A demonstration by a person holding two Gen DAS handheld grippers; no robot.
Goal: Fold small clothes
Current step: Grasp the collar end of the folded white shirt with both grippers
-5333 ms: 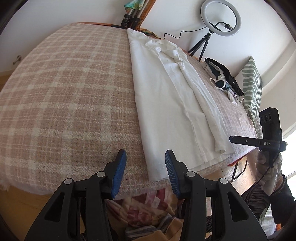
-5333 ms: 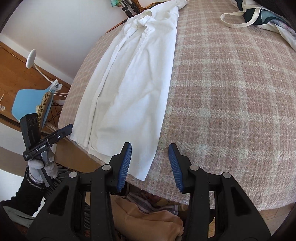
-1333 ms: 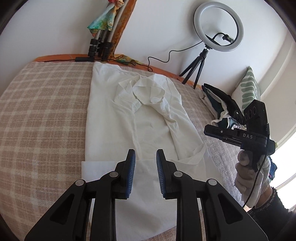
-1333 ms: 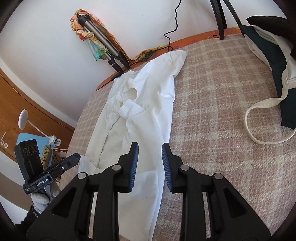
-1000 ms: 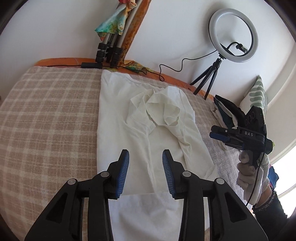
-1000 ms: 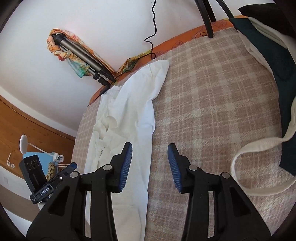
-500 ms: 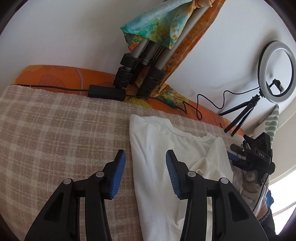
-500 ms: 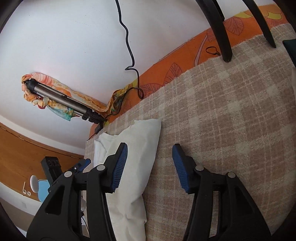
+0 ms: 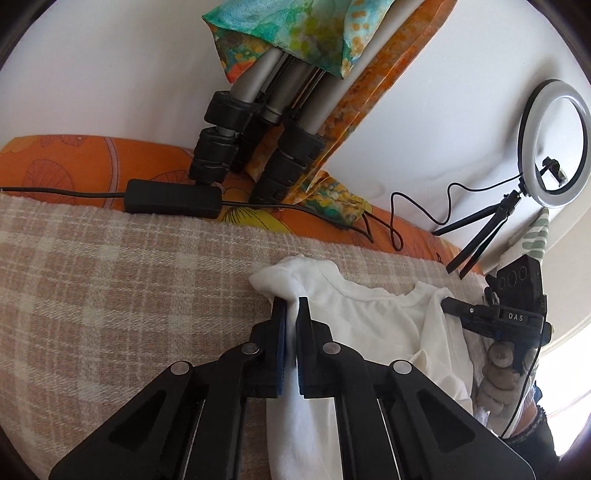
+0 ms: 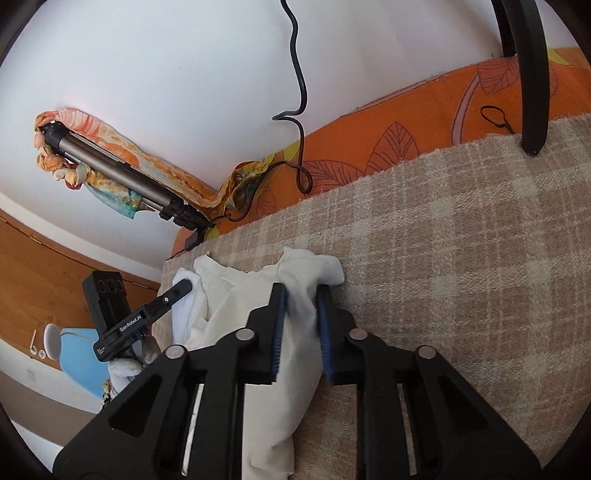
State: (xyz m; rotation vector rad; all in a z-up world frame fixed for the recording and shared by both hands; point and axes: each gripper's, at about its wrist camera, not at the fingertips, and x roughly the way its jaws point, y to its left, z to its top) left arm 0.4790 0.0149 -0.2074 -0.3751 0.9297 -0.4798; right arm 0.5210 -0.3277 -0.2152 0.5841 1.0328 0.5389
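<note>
Item: white cotton shirt (image 9: 373, 325), lying lengthwise on a bed covered by a beige-and-cream checked woven blanket (image 9: 110, 295). The far end of the garment is located near the blanket's far edge, short of the orange leaf-printed sheet (image 9: 74, 162).

Left tool (image 9: 291, 308): half a second ago its blue pads were held apart above the shirt's far left corner; now they are pressed together on that corner, with a bunch of white cloth pushed out beyond the tips.

Right tool (image 10: 298, 299): likewise changed from apart to clamped on the far right corner (image 10: 310, 269), a thicker wad of fabric being held between the pads.

Reading: both far corners are now secured, so the grasp step is judged complete. A fold of the far end toward the near hem is judged to come next, and equal tension on both corners will be required if the edge is to land straight.

Also recorded: grey folded tripod legs (image 9: 258, 122) draped in a multicoloured scarf (image 9: 295, 33); a black power adapter (image 9: 173, 199) with cable; a white ring light on a small black tripod (image 9: 554, 140).
</note>
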